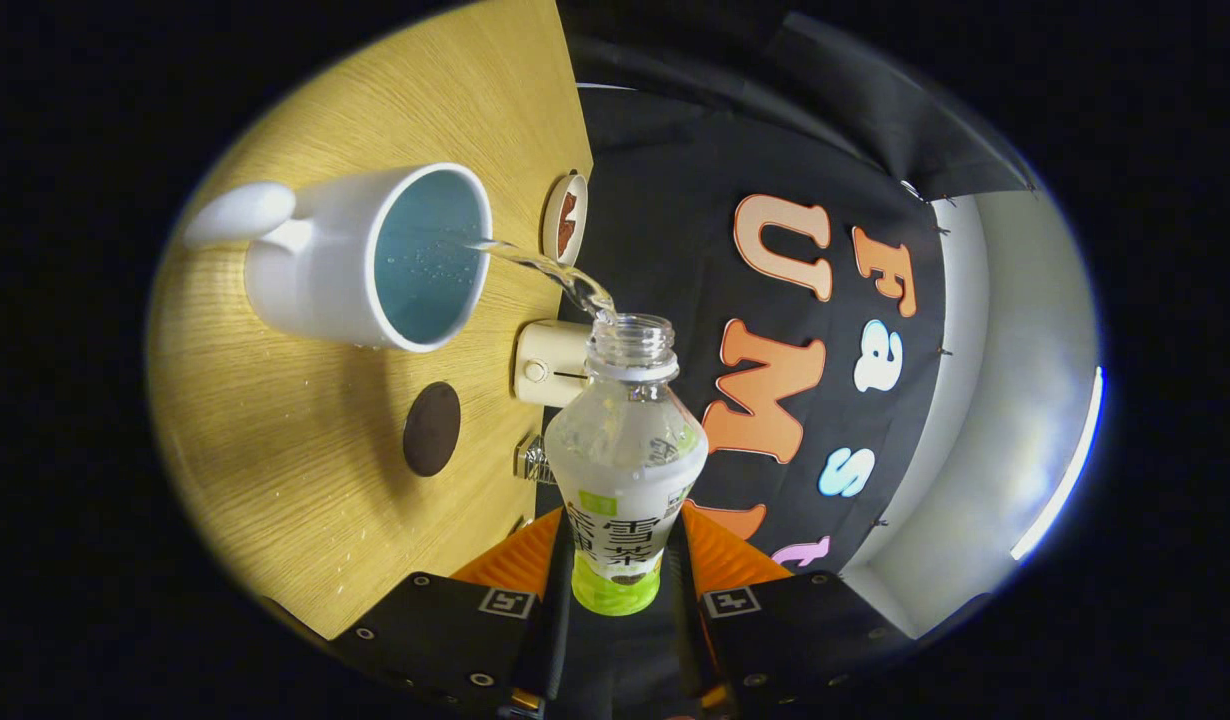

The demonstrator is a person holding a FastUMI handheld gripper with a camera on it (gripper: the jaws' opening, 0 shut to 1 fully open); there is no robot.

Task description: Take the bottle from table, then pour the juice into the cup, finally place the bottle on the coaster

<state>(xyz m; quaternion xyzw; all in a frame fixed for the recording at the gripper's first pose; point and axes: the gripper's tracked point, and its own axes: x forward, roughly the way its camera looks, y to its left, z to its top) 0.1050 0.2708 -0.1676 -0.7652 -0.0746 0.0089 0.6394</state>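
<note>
Jaws clamp the bottle at its lower body, one finger pressing each side, gripper rolled over. Pouring is in hand: a thin stream arcs from the open neck into the cup on the surface. Bottle's long axis runs straight ahead from the fingers, mouth pointing toward the cup's rim. Next, I judge, comes righting it, then carrying it to the dark coaster beside the cup.

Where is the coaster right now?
In the gripper view, the coaster lies flat on the table, just beside the cup, apart from it, and off to the side of the held bottle.
</note>
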